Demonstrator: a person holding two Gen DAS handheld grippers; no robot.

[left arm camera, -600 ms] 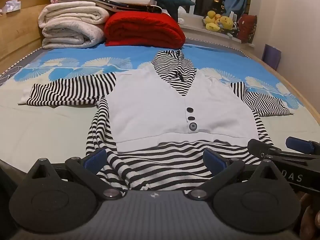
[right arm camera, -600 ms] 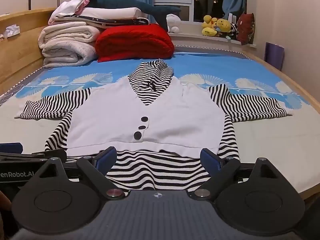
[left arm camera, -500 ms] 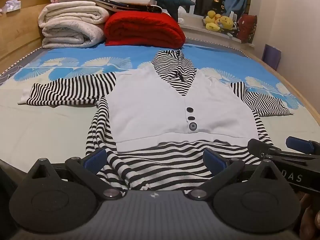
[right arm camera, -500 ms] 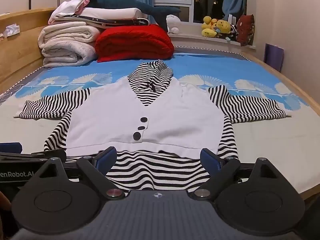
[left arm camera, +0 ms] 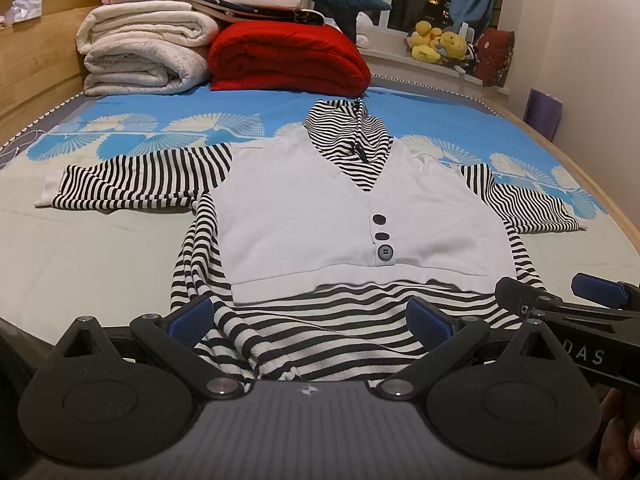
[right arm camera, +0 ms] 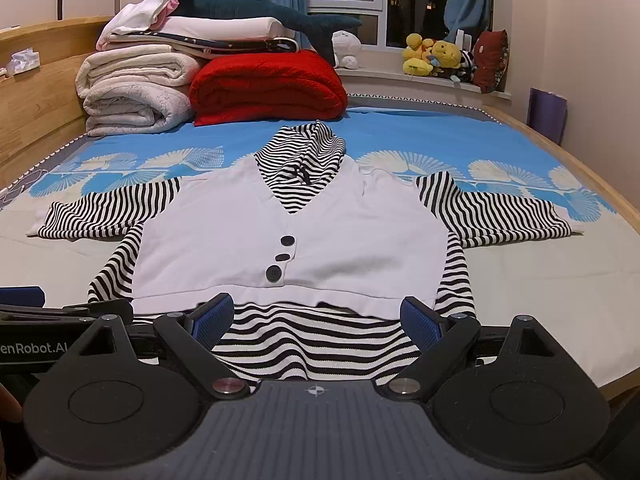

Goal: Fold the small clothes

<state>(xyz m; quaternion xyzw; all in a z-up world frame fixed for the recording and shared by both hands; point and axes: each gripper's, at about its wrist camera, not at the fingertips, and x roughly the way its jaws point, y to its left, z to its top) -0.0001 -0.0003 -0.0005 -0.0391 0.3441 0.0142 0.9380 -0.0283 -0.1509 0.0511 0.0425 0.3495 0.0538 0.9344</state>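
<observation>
1. Left gripper (left arm camera: 308, 320): blue-padded fingers (left arm camera: 190, 316) spread wide, nothing pinched; they hover over the striped hem, tilted downward.
2. Right gripper (right arm camera: 316, 320): fingers (right arm camera: 418, 320) likewise spread, empty, framing the hem's right half. The two sit side by side, likely poised to take both bottom corners together.
3. Small black-and-white striped hooded top with white buttoned vest front (left arm camera: 360, 216): flat, face up, at 12 o'clock from both grippers; sleeves out toward 9 and 3, hood at the far end. Not yet folded.
4. Bed with blue fan-print sheet (left arm camera: 160, 108) carries it.
5. Red folded quilt (left arm camera: 286, 60) and cream rolled blankets (left arm camera: 140, 52) stacked at 11 o'clock, well apart.
</observation>
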